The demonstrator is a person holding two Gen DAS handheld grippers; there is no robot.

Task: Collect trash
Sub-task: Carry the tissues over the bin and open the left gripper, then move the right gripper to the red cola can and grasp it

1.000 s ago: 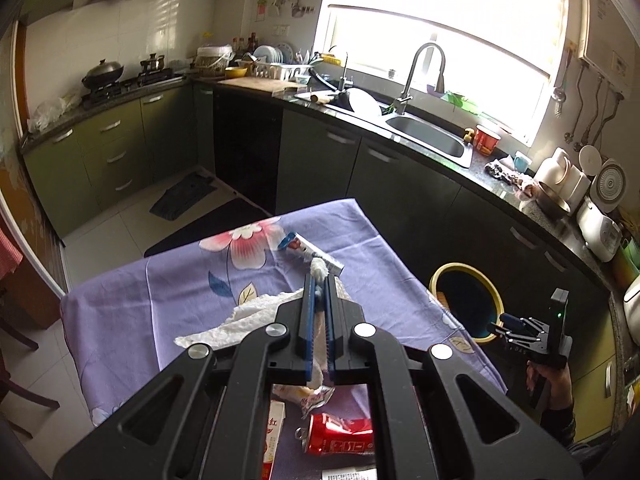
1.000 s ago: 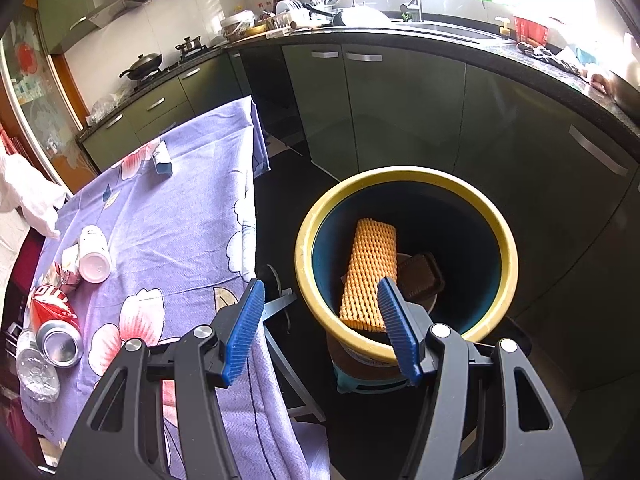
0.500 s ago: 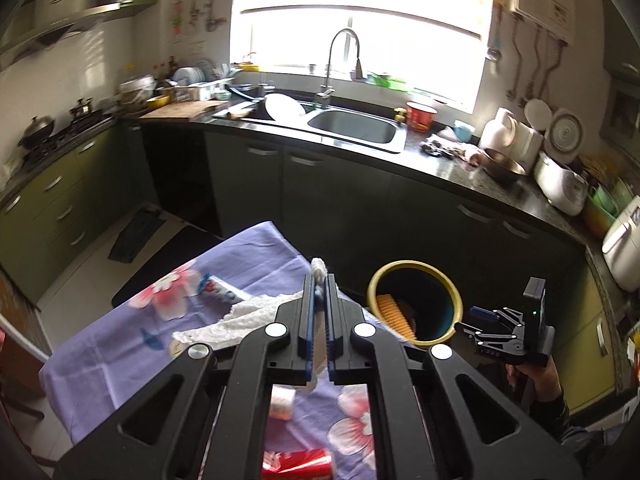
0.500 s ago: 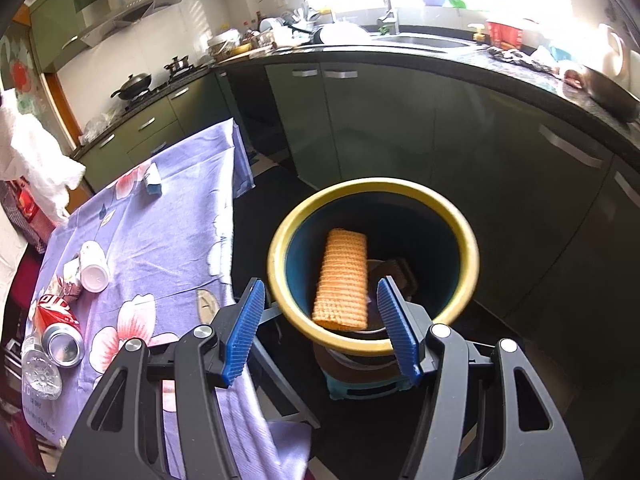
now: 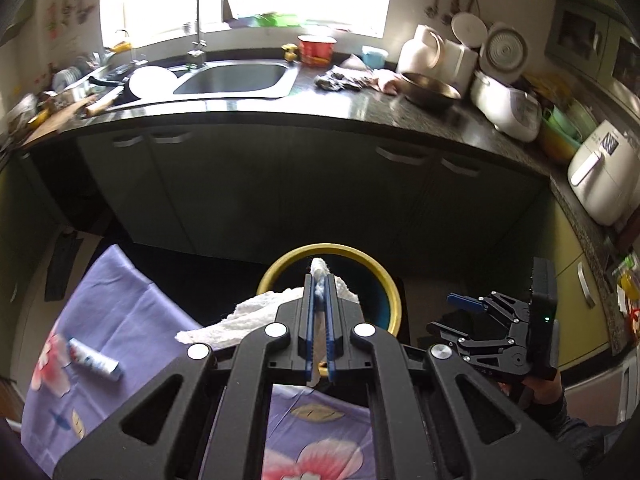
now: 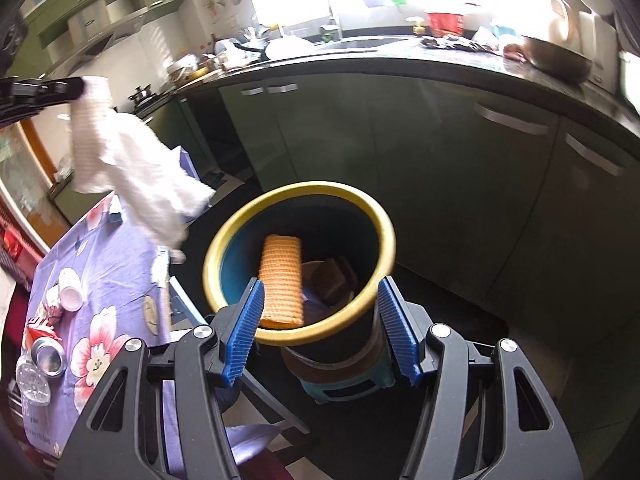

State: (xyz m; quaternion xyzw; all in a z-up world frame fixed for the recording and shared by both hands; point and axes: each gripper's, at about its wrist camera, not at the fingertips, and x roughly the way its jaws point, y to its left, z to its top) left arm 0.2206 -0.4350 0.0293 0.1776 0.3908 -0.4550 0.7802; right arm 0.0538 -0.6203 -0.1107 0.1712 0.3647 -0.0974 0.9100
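Observation:
My left gripper (image 5: 319, 280) is shut on a white paper towel (image 5: 248, 314) and holds it in the air just before the yellow-rimmed trash bin (image 5: 384, 284). In the right wrist view the towel (image 6: 128, 168) hangs from the left gripper (image 6: 78, 86), up and left of the bin (image 6: 228, 244). The bin holds an orange foam net (image 6: 280, 276) and a dark object (image 6: 332, 280). My right gripper (image 6: 320, 316) is open and empty, low over the bin's near rim; it also shows in the left wrist view (image 5: 460, 312).
The purple flowered tablecloth (image 6: 120, 280) holds a white cup (image 6: 70, 296), a crushed red can (image 6: 44, 344) and a plastic bottle (image 6: 32, 388). A tube (image 5: 94, 360) lies on the cloth (image 5: 120, 300). Dark kitchen cabinets (image 5: 320, 184) and a cluttered counter stand behind the bin.
My left gripper has swung right from over the table toward the bin, carrying the paper towel. The right gripper has stayed open over the bin and shifted slightly.

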